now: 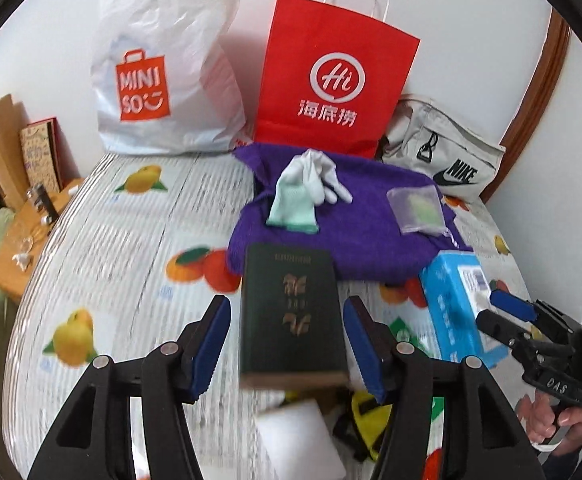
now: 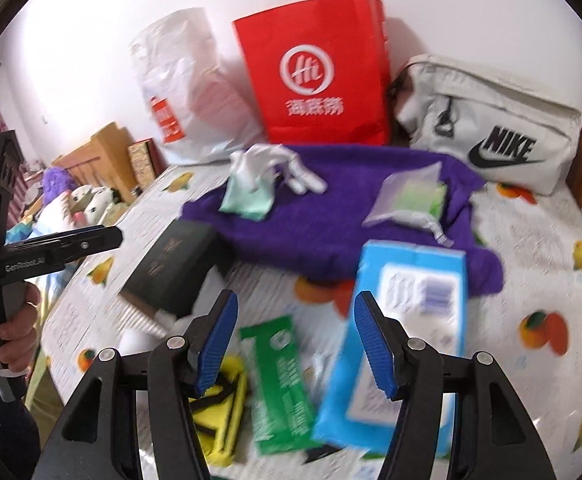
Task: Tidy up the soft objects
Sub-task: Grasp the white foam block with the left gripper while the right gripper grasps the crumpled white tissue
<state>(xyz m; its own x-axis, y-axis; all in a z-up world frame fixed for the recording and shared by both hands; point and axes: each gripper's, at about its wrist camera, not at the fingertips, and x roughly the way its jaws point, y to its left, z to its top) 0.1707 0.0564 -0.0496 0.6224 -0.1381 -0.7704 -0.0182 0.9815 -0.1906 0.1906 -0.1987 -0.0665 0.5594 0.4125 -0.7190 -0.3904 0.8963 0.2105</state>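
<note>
Both grippers are spread wide and holding nothing: the left gripper (image 1: 287, 344) hovers over the dark green book (image 1: 293, 316) and the right gripper (image 2: 295, 344) over the blue tissue pack (image 2: 401, 328), both just in front of the purple sweater (image 1: 355, 224). That sweater looks like the big soft item, floppy and light, so I'd pinch a bunched fold at its near edge (flat knit will probably just slide out). On top of it sit the pale gloves (image 1: 311, 188) and a clear pouch (image 1: 417, 208), with the red paper bag (image 1: 331, 76) right behind.
</note>
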